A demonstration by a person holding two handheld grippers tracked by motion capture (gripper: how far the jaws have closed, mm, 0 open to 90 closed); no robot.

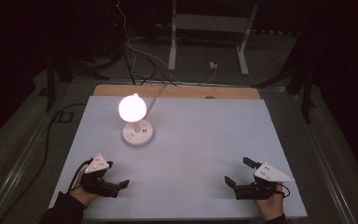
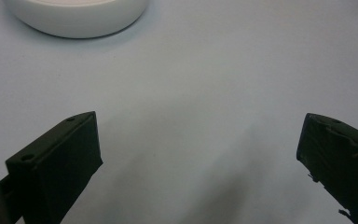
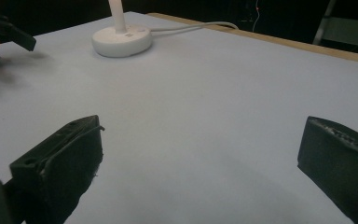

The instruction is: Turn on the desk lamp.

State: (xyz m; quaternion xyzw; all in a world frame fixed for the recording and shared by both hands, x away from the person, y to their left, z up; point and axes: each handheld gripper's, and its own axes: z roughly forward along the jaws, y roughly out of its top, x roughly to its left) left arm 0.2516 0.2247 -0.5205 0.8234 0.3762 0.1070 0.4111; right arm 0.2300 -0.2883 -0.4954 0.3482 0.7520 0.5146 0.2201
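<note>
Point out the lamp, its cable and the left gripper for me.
lamp (image 1: 132, 108), high view, on the lit round head.
cable (image 3: 193, 26), right gripper view, on the white run behind the base.
left gripper (image 1: 119, 185), high view, midway between its open fingertips.

Black left claw (image 1: 116, 179), right claw (image 1: 237, 173) (grey three-cornered plates on top); dark sleeves.

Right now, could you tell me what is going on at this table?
A person holds a gripper in each hand near the front edge of the white table. The left gripper and the right gripper are both open and hold nothing. A lit lamp stands on its round white base at the back left, nearer the left gripper, its cord running off the far edge. Neither gripper touches it.
</note>
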